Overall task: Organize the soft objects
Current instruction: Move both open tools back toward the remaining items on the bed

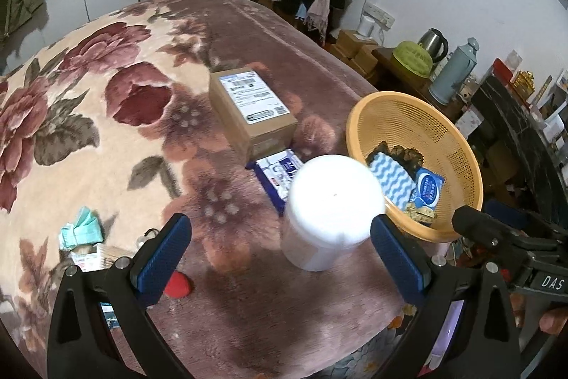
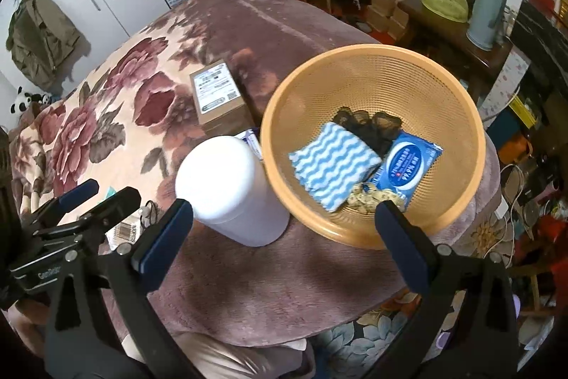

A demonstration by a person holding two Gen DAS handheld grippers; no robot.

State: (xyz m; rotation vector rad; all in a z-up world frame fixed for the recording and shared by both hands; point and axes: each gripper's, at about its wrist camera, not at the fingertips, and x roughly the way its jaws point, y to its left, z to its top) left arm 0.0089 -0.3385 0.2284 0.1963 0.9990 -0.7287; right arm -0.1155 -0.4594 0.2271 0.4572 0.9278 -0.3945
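An orange mesh basket sits near the bed's right edge. Inside it lie a blue-and-white wavy cloth, a dark lacy fabric, a blue wipes packet and a yellowish crumpled item. A white lidded tub stands just left of the basket. My left gripper is open, low in front of the tub. My right gripper is open too, its fingers straddling the tub's right side and the basket's near rim. Both hold nothing. Folded green face masks lie at the left.
A cardboard parcel rests mid-bed on the floral blanket, with a blue-white packet before it. A red soft object and small papers lie near my left finger. A side table with kettles stands right of the bed.
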